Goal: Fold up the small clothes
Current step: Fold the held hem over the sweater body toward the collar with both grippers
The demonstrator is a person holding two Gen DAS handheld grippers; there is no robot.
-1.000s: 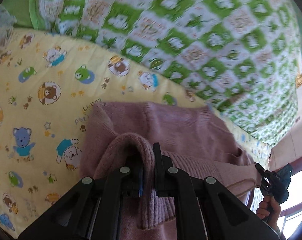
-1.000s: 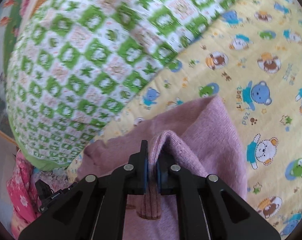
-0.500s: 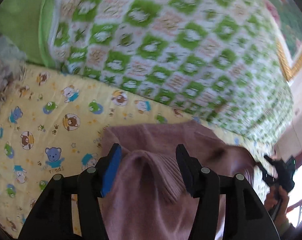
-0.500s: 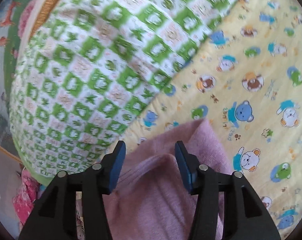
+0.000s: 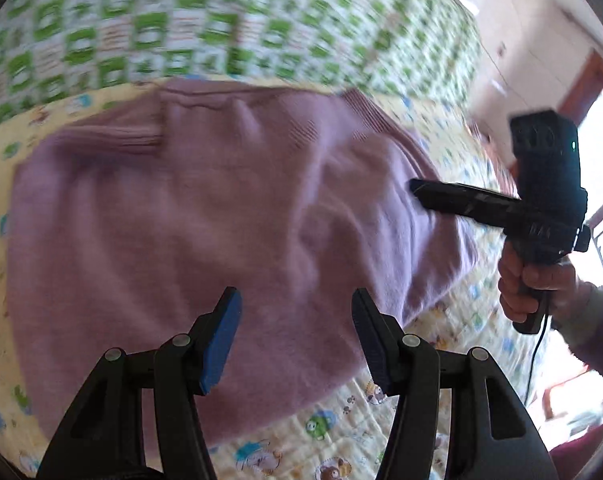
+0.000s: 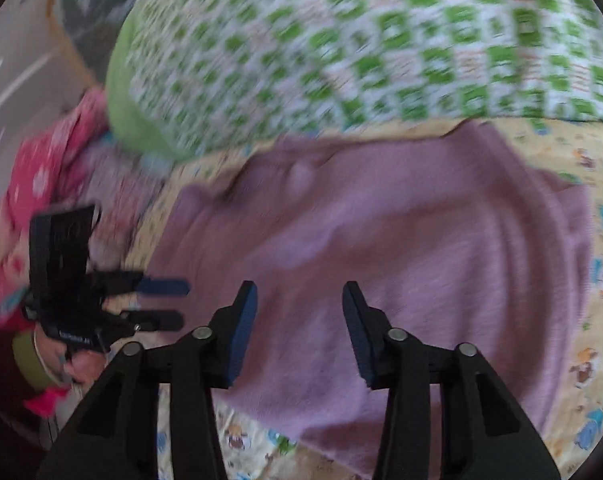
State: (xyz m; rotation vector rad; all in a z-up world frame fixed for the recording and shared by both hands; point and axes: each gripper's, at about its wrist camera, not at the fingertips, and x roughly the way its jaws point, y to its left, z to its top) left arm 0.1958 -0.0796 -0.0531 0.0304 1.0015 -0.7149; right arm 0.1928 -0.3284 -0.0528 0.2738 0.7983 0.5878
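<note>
Garment: the mauve knit sweater (image 5: 205, 216) lies spread on the bed's yellow cartoon-print sheet (image 5: 325, 432), its far edge just under the green-and-white checked quilt (image 5: 181, 24). It looks doubled over, with a ribbed band showing near the top.

What changed: a second ago each claw was clamped on a raised ridge of the knit; half a second ago both had let go. Now both are drawn back above the cloth, and the sweater has dropped flat.

Left claw: the left claw (image 5: 295, 336) is spread wide with nothing between its blue pads, hovering over the near part of the sweater.

Right claw: the right claw (image 6: 299, 328) is likewise spread and empty. In the left view it sits over the sweater's right edge, held in the person's hand (image 5: 533, 284).

Meaning for the task: one fold appears to have been laid and released. The cloth has soft ridges and a small bump near the top, so smoothing or a further fold probably remains.

Surroundings: a pink patterned fabric (image 6: 33, 184) lies heaped past the sheet's edge beside the quilt.

Writing: small pale lettering on the left claw's body in the right view is too blurred to read. No label shows on the sweater.
</note>
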